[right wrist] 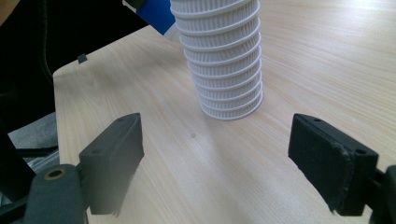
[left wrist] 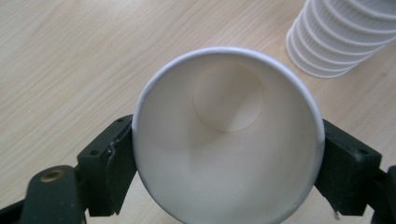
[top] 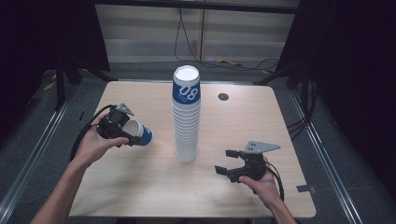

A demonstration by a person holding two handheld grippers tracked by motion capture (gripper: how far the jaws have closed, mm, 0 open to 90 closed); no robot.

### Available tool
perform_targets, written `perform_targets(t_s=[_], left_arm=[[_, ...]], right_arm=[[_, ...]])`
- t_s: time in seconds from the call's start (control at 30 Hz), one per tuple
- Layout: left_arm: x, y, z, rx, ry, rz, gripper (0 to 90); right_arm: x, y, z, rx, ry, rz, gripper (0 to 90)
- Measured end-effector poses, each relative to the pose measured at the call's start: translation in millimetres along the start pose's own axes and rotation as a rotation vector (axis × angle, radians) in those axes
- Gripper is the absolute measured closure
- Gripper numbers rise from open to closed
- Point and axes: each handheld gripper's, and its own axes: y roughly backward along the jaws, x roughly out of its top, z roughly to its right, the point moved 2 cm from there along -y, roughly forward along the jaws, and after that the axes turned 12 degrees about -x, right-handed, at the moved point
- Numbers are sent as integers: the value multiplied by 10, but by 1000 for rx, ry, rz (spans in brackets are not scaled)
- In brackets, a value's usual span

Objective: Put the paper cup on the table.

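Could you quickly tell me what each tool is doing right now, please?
Left tool: closed on a single paper cup.
Right tool: open, holding nothing, facing the cup stack.

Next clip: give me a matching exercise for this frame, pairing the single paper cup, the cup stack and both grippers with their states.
Things:
1. single blue-and-white paper cup
2. tall stack of white ribbed paper cups
3. left gripper
4. right gripper

States:
A. open, holding nothing
B. upside down on the wooden table
C. on its side, clamped at the rim
D. shut on a cup

Pairs: 1-C, 2-B, 3-D, 4-A
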Motion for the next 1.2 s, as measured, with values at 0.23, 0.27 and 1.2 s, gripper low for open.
perform_targets(t_s=[0.23,0.27,1.2], left_arm=[[10,-155,-91,-12,18,-90,175],[14,-177,-120,-11,26,-96,174],[60,-458,-313,65,49,-137,158]], right_arm=[[1,-5,15,1,0,-5,181],[0,-7,14,1,1,-6,181],[-4,-29,42,-12,-11,-15,173]])
